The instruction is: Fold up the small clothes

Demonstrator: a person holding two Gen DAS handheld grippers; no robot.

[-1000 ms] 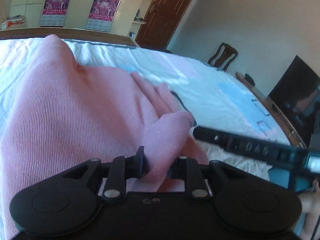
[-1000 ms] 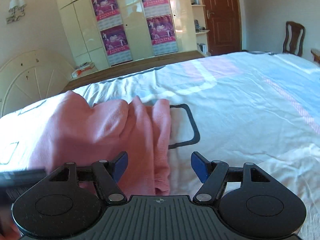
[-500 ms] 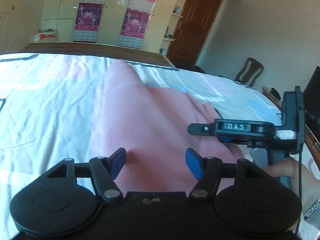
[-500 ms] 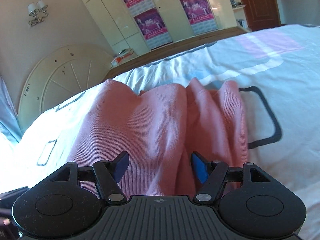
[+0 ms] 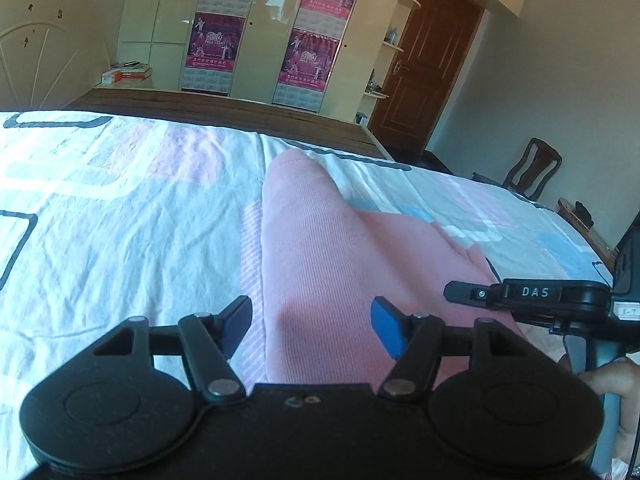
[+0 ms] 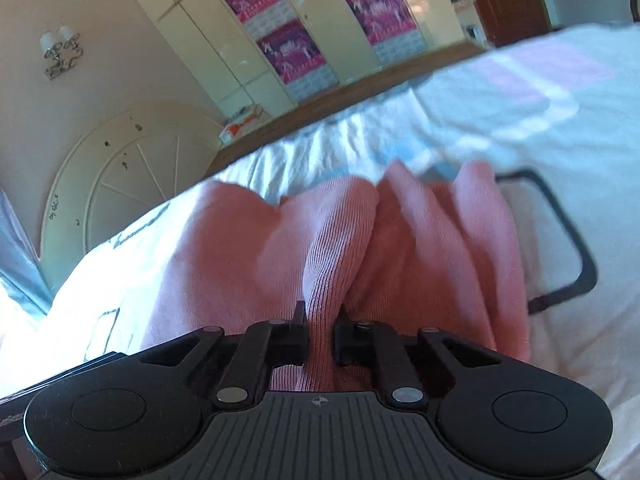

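1. Garment: pink ribbed knit garment (image 5: 320,264), lying rumpled on the bed (image 5: 120,240); several ridged folds bunched at its right side in the right wrist view (image 6: 400,240); its far end reaches toward the wooden bed frame (image 5: 224,110).
2. Bed cover: white sheet printed with pale pink and blue blocks and dark rounded outlines; creased; one dark outline (image 6: 576,248) lies just beside the garment's right edge.
3. Left gripper (image 5: 312,328): jaws stand apart, blue pads showing; nothing pinched between them; it hangs above the garment's near left edge, with cloth and sheet visible through the gap.
4. Right gripper (image 6: 320,332): jaws have just been closing and now pinch a raised fold of the pink garment between them; seen from the left wrist view (image 5: 460,292) as a black bar marked "DAS", over the garment's right side.
5. Person: fingers (image 5: 612,376) wrapped round the right gripper's handle.
6. Room: cream wardrobe (image 5: 260,28) bearing purple calendar posters; brown door (image 5: 432,64); wooden chair (image 5: 532,168); arched cream headboard (image 6: 120,184).
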